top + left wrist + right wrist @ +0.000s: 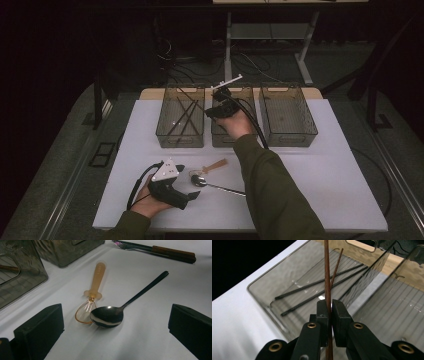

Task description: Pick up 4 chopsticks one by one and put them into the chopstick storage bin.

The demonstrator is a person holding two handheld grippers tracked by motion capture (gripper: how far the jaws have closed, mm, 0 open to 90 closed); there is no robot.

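The scene is viewed from above and behind the person's side in the high view, faced forward and down, far enough that the whole white table [320, 165] and three bins are taken in. The left gripper view is set low and close, directed across the tabletop at a dark spoon [107, 316] and an amber utensil [93, 290]; both are shared with the high view. The right gripper view is held close over the left bin [287, 285], angled down, probably from near its right-hand wall. That bin [181, 116] is also shared.
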